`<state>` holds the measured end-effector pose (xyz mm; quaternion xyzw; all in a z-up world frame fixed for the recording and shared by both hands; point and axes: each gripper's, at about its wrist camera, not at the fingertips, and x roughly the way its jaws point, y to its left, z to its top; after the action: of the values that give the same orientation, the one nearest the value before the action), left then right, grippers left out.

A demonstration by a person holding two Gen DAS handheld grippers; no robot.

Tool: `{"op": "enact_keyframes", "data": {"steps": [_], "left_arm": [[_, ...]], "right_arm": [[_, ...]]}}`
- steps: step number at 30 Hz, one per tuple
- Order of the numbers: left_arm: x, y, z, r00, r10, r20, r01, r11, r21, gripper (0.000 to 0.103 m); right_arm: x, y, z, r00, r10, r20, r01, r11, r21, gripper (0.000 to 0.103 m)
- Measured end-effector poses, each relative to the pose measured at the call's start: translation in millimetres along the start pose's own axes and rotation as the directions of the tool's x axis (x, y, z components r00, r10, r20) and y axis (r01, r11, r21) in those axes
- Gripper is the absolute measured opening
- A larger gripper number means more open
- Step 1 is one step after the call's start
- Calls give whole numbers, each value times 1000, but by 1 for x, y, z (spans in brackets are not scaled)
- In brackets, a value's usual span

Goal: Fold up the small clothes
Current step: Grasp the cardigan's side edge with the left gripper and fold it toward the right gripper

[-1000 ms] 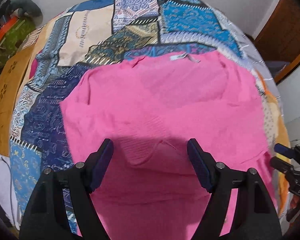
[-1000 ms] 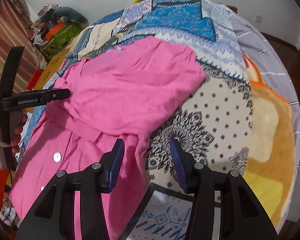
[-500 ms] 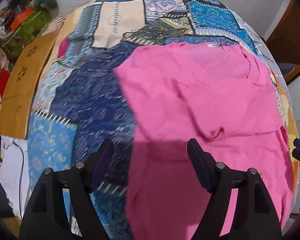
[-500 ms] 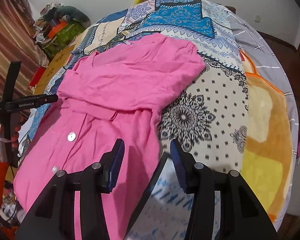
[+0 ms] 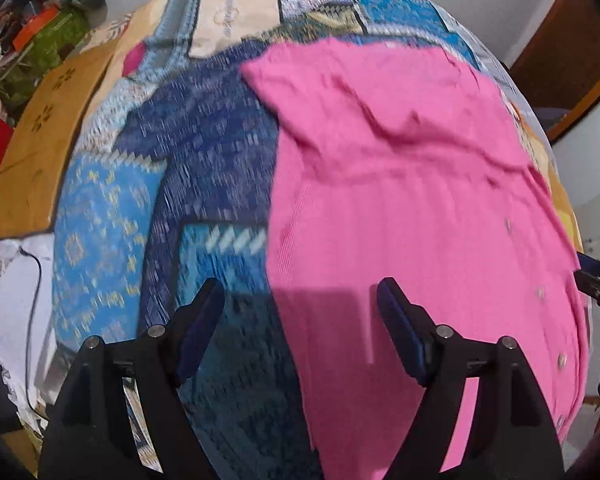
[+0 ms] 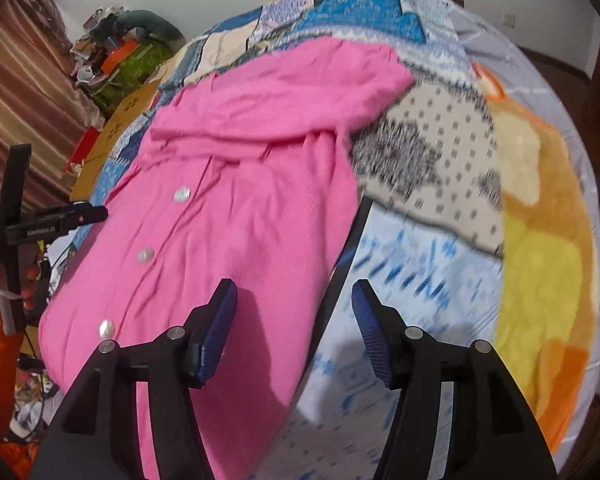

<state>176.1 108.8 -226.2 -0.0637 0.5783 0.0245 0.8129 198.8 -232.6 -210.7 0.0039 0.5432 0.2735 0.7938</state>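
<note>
My left tool (image 5: 300,312) is spread wide and holds nothing; its left finger hangs over the blue patchwork bedspread (image 5: 204,168), its right finger over the near part of the pink cardigan (image 5: 400,200), and I cannot tell whether either finger touches the cloth. My right tool (image 6: 294,312) is likewise released, jaws well apart and empty, the left finger above the cardigan (image 6: 240,208) and the right one above the pale blue-and-white patch of the bed cover (image 6: 420,264). The cardigan lies flat on the bed with its long axis running near to far. Its far part is folded over the body, leaving a creased flap across the top. A row of pale buttons (image 6: 146,255) runs down the length of it, close to its left edge in the right wrist view. At the left of that view my left tool (image 6: 40,226) shows from outside, held beside the garment's left edge.
</note>
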Motion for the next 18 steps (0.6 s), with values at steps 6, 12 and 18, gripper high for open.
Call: {"op": "enact_keyframes", "data": {"steps": [6, 12, 18], "left_arm": [[-9, 3, -25, 997, -69, 21, 70, 997, -30, 79], [-12, -2, -37, 982, -188, 7, 188, 980, -59, 79], [-15, -17, -39, 970, -241, 17, 241, 970, -29, 74]], "right_arm": [[-5, 8, -9, 999, 35, 38, -35, 999, 14, 56], [0, 26, -14, 997, 37, 64, -34, 998, -48, 56], [6, 36, -11, 996, 33, 87, -25, 996, -89, 37]]}}
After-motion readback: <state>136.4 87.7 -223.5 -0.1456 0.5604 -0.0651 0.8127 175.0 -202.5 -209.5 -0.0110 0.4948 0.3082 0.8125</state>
